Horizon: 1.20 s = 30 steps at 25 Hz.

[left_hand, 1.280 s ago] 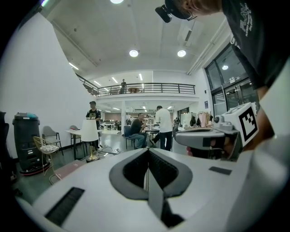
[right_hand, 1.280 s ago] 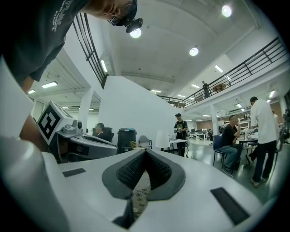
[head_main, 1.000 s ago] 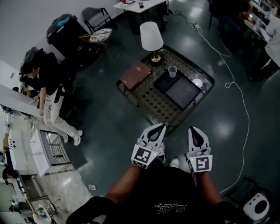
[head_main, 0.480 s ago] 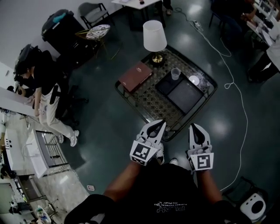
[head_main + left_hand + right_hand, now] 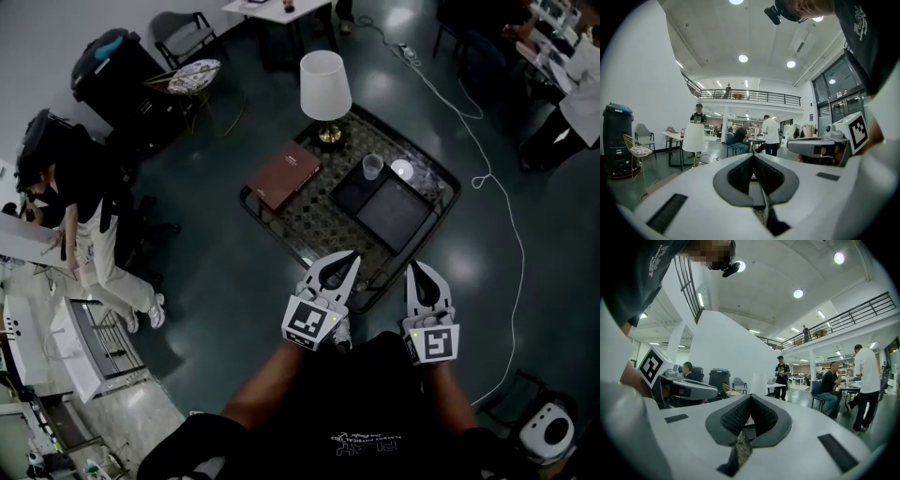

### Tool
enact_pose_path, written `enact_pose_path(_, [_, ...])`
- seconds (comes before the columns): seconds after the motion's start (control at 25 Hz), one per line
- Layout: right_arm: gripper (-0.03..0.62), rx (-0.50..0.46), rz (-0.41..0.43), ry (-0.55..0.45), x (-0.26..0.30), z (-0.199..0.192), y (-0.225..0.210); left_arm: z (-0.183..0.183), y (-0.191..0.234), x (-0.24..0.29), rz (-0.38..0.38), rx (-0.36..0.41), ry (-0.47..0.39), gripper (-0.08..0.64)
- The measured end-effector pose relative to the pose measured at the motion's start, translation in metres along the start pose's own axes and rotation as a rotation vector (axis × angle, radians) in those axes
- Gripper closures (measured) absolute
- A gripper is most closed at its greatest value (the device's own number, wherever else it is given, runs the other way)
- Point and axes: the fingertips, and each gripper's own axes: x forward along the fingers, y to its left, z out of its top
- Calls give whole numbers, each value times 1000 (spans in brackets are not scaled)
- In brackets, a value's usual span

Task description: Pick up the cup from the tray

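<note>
The clear cup (image 5: 372,167) stands upright at the far corner of a dark tray (image 5: 394,208) on a low patterned table (image 5: 319,220). A small white dish (image 5: 401,170) sits just right of the cup. Both grippers hang short of the table's near edge, well away from the cup. My left gripper (image 5: 344,266) (image 5: 752,158) is shut with nothing in it. My right gripper (image 5: 416,274) (image 5: 750,398) is also shut and holds nothing. The cup shows in neither gripper view.
A white-shaded lamp (image 5: 324,86) and a brown book (image 5: 284,175) share the table. A white cable (image 5: 502,202) runs over the dark floor at the right. At the left a person (image 5: 80,202) stands by a counter, with a black bin (image 5: 112,70) and a chair (image 5: 187,77) beyond.
The table's near edge has come closer to both grippers in the head view. Both grippers stay shut and side by side.
</note>
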Motion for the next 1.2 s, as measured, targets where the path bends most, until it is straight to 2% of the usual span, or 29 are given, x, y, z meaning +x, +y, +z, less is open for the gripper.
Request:
enact_pose_path(0.32, [589,46,-5,2,11,1,-8,7,11,18,1,-25,-21,551])
enact_pose_path(0.68, [589,39,20,2,32,2,-26,7,20,38,32,-14,-5,551])
enact_pose_path(1.2, [589,46,128,5,58,-11,-55,2,25,74,108,-19,34,551])
